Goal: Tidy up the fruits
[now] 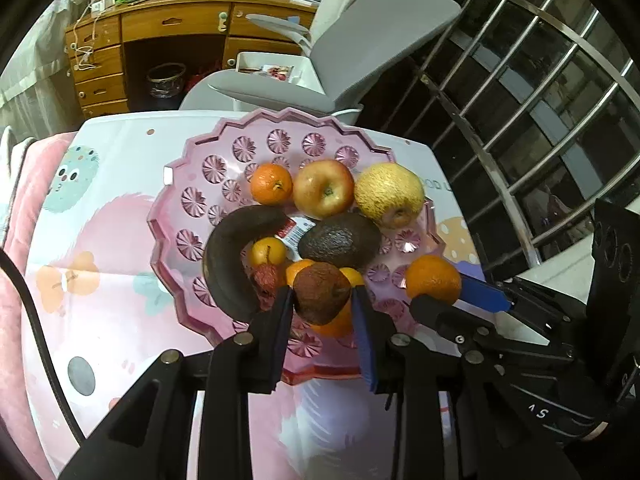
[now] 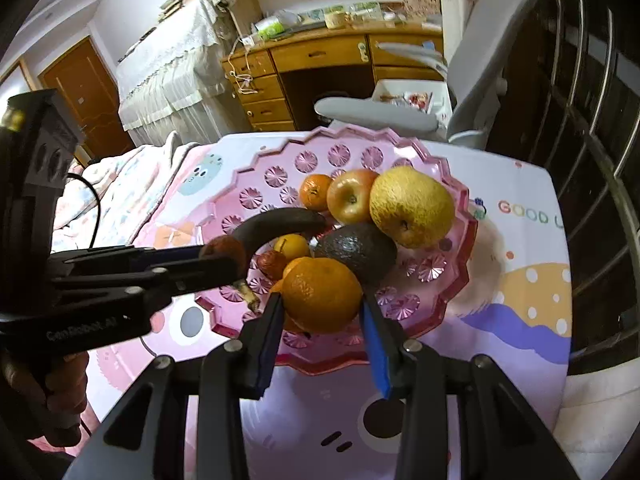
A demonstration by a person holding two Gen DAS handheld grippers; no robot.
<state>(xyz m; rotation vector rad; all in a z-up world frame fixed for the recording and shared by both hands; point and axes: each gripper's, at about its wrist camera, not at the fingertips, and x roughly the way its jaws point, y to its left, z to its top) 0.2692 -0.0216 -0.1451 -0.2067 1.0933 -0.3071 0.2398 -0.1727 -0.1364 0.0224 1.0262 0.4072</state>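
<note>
A pink scalloped tray (image 1: 192, 184) (image 2: 452, 280) holds a dark banana (image 1: 228, 256) (image 2: 280, 220), an avocado (image 1: 340, 240) (image 2: 356, 252), an apple (image 1: 324, 188) (image 2: 350, 196), a yellow pear (image 1: 390, 194) (image 2: 412, 206), a small orange (image 1: 271, 184) (image 2: 316, 192) and some small fruits. My left gripper (image 1: 322, 300) (image 2: 224, 256) is shut on a brown wrinkled fruit (image 1: 322, 292) above the tray's near part. My right gripper (image 2: 322, 300) (image 1: 440, 296) is shut on an orange (image 2: 322, 296) (image 1: 434, 280) over the tray's near right side.
The tray sits on a table with a cartoon-print cloth (image 1: 100, 240) (image 2: 520, 264). A grey chair (image 1: 360, 40) stands behind the table, a wooden desk (image 1: 160, 40) farther back. A metal window grille (image 1: 540, 80) is on the right. Pink bedding (image 1: 24, 200) lies left.
</note>
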